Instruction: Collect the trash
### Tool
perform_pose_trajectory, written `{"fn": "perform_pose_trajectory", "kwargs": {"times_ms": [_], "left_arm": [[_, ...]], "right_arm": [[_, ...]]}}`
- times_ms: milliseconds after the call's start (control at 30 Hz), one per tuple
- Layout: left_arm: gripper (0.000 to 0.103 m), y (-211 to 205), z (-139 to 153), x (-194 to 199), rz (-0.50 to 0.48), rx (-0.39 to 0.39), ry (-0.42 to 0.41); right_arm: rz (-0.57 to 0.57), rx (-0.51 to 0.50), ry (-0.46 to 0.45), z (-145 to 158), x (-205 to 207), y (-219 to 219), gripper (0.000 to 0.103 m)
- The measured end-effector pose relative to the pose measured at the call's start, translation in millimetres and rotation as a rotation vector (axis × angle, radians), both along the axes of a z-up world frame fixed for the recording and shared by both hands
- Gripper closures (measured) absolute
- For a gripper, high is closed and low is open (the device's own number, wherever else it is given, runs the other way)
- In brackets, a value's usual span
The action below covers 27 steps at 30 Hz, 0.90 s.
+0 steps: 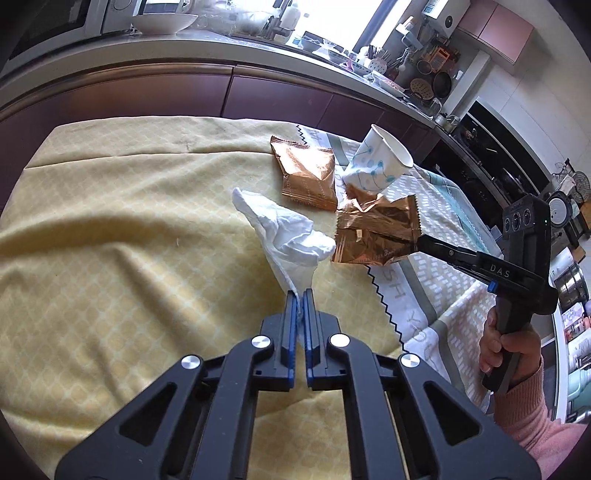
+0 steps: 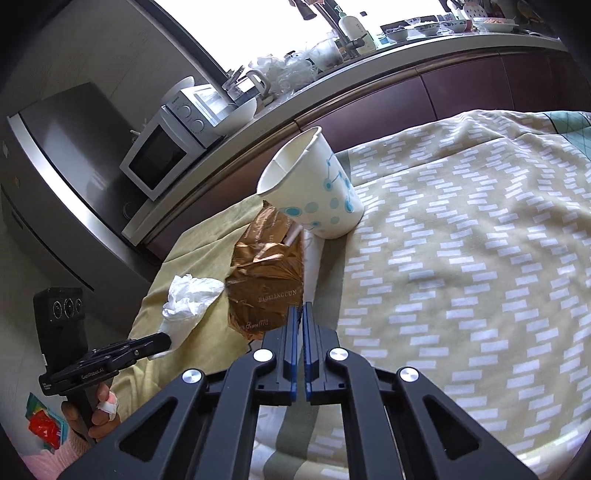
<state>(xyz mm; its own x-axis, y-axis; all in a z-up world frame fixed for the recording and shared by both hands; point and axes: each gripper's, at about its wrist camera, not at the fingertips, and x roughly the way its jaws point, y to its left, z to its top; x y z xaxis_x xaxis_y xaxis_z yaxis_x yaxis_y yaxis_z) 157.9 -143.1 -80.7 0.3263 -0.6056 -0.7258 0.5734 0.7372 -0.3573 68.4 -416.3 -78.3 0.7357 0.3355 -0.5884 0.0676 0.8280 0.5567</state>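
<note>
Trash on the cloth: tissue [image 1: 291, 236] clamped in left gripper [image 1: 300, 295]; wrapper [image 2: 264, 284] clamped in right gripper [image 2: 300, 308]. Cup [image 1: 380, 162] and second wrapper [image 1: 308, 175], beside the tissue, remained uncollected.

A home kitchen: a microwave [image 2: 155, 158] and toaster oven [image 2: 195, 110] stand at left on a long counter [image 1: 258, 48] crowded with bowls [image 1: 164, 23], above dark cupboard doors [image 1: 280, 98]; pans [image 1: 441, 83] hang upper right.
</note>
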Motion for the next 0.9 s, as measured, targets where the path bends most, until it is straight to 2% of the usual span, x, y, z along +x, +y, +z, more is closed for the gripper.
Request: {"fn": "perform_pose_trajectory", "kwargs": {"times_ms": [333, 733, 900], "left_arm": [[0.099, 49, 10, -32, 0.031, -0.005, -0.043], [0.099, 117, 34, -66, 0.130, -0.012, -0.139], [0.099, 142, 39, -75, 0.163, -0.023, -0.152]], "right_arm": [[0.064, 0.062, -0.056, 14, -17, 25, 0.101], [0.157, 0.118, -0.114, 30, -17, 61, 0.101], [0.205, 0.134, -0.138, 38, -15, 79, 0.101]]}}
